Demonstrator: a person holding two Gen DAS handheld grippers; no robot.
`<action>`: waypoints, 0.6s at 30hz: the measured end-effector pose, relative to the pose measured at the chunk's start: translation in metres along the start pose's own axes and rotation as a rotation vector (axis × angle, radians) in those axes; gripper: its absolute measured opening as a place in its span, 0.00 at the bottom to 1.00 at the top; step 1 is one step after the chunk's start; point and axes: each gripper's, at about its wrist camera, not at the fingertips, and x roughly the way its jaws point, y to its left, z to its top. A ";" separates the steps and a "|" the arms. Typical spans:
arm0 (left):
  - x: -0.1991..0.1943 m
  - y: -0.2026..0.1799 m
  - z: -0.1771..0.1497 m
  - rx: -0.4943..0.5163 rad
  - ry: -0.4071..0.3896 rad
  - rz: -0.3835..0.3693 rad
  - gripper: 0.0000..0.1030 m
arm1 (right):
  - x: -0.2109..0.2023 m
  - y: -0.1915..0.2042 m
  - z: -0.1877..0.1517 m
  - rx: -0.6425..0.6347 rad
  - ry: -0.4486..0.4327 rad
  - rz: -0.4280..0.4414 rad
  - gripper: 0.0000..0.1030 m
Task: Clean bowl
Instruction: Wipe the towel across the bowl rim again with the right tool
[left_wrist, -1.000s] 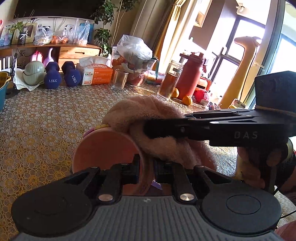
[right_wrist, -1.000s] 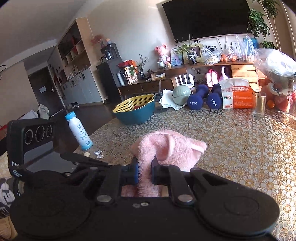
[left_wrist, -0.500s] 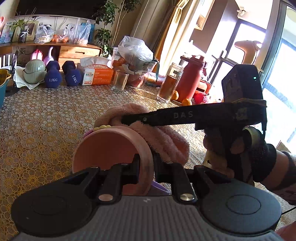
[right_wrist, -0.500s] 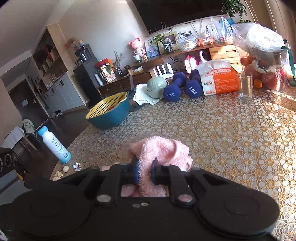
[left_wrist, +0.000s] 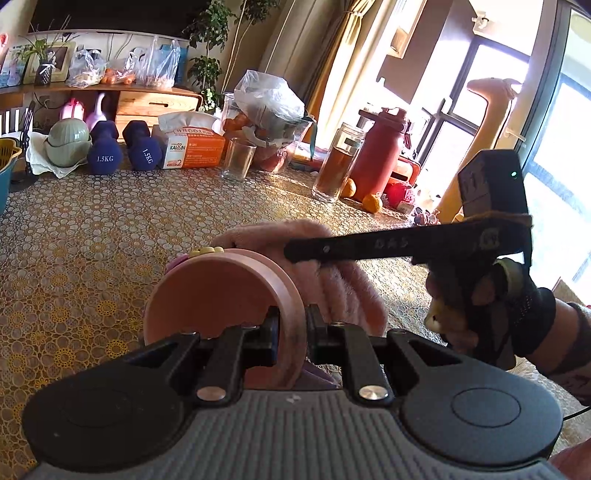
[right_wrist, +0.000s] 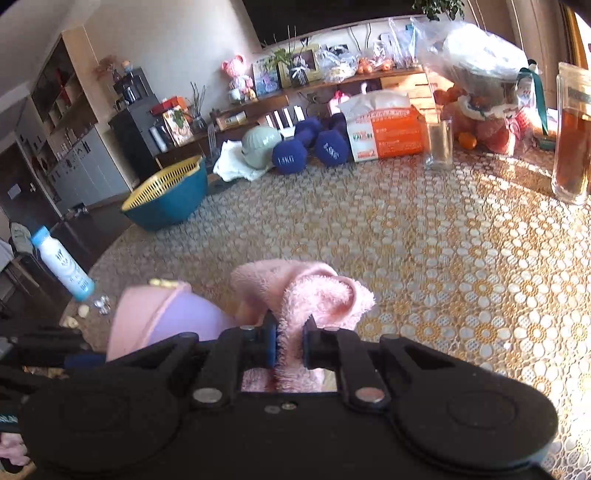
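Note:
A pink bowl (left_wrist: 218, 295) is tipped on its side above the table, its opening turned to the left. My left gripper (left_wrist: 291, 325) is shut on its rim. A fluffy pink cloth (left_wrist: 332, 284) lies against the bowl's outer right side. In the left wrist view my right gripper (left_wrist: 295, 254) reaches in from the right, its tips buried in the cloth. The right wrist view shows that gripper (right_wrist: 290, 345) shut on the pink cloth (right_wrist: 314, 295), with the bowl (right_wrist: 155, 314) just to its left, pink and lilac outside.
A patterned gold tablecloth (right_wrist: 424, 258) covers the table. At the back stand two blue dumbbells (left_wrist: 122, 147), a tissue box (left_wrist: 192, 147), an empty glass (left_wrist: 238, 160), a jar of brown liquid (left_wrist: 340, 162) and a red flask (left_wrist: 380, 155). A teal basin (right_wrist: 166, 195) and white bottle (right_wrist: 62, 266) are at the left.
My right gripper with the cloth has slid down and around the outside of the bowl, from over its top to its right side. The left gripper and bowl have held still.

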 end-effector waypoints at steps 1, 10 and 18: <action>0.000 0.000 0.000 0.000 0.000 0.000 0.14 | -0.008 0.000 0.003 0.004 -0.022 0.015 0.11; 0.000 -0.001 -0.001 0.008 0.004 0.002 0.14 | -0.049 0.045 0.002 -0.125 -0.089 0.177 0.11; 0.000 -0.003 0.000 0.020 0.008 0.011 0.14 | -0.038 0.057 -0.003 -0.148 -0.063 0.177 0.11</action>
